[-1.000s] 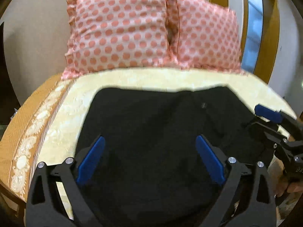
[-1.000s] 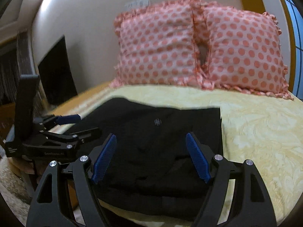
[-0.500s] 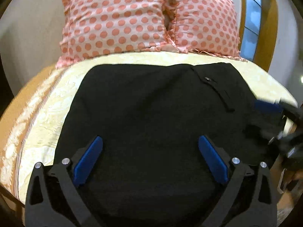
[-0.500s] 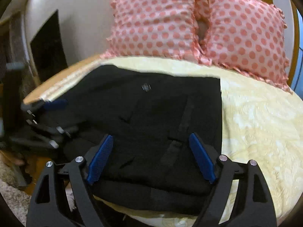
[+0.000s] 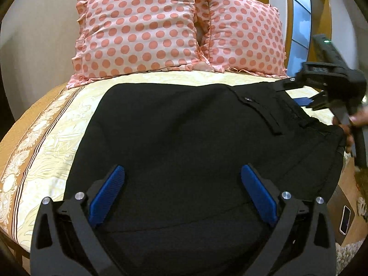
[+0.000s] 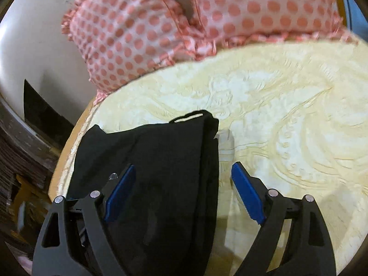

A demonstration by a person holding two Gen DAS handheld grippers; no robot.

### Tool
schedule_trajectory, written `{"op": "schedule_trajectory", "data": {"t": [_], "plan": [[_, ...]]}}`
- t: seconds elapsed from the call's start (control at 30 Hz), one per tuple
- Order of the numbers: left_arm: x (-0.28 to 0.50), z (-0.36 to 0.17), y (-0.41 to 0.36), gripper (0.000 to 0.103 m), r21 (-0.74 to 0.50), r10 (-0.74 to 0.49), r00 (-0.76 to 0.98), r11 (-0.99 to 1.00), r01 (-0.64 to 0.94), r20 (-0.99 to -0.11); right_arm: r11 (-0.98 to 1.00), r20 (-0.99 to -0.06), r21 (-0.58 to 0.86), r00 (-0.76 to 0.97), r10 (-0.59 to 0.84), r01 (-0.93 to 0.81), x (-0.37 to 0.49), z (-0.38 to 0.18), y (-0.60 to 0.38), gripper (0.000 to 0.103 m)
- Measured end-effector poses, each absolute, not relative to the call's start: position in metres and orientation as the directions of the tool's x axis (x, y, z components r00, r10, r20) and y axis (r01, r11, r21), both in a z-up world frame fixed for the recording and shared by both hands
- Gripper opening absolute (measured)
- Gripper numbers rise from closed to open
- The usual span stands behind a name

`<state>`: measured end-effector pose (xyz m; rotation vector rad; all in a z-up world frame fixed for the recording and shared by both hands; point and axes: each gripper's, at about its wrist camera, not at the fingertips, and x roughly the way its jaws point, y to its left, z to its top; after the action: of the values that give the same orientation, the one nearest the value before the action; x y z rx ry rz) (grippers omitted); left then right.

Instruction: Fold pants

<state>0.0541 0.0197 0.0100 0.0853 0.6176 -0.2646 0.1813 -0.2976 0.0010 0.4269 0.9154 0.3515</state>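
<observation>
Black pants [image 5: 184, 138] lie folded on the cream patterned bedspread [image 5: 57, 142], near the foot edge of the bed. Two pink polka-dot pillows [image 5: 142, 27] stand against the wall behind them, well apart from the cloth.

Left gripper [image 5: 182, 193]: hovers low over the near part of the pants, blue pads spread wide, nothing pinched between them. Black fabric fills the gap below.

Right gripper [image 6: 181, 193]: jaws apart and just been opening further. Its left pad sits over the pants, its right pad over bare bedspread, so the folded edge of the pants runs up between the fingers. Pads do not appear to press on the cloth, though the view is blurred.

From the left wrist view the right gripper shows at the far right corner of the pants, near the waistband with its button [image 5: 247, 98]; a hand [image 5: 352, 126] grips its handle. A phone [image 5: 345, 219] lies on a surface beyond the bed's right edge.
</observation>
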Motion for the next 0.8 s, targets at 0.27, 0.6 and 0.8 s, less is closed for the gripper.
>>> {"op": "schedule_trajectory", "data": {"t": [0.27,0.6,0.8], "plan": [[0.055,0.010,0.020,0.101,-0.002,-0.222,0.781,0.962,0.272,-0.584,0.880,-0.712,0.434,0.524,0.466,-0.193,0.200,-0.006,-0.286,0.062],[0.055,0.010,0.019,0.101,0.000,-0.217,0.783,0.964,0.267,-0.583,0.922,-0.671,0.173,0.644,0.367,-0.345,0.177,0.016,-0.257,0.030],[0.061,0.034,0.035,0.101,-0.102,-0.286,0.758,0.954,0.281,-0.586,0.916,-0.701,0.298,0.590,0.400,-0.268,0.194,0.001,-0.275,0.053]]}}
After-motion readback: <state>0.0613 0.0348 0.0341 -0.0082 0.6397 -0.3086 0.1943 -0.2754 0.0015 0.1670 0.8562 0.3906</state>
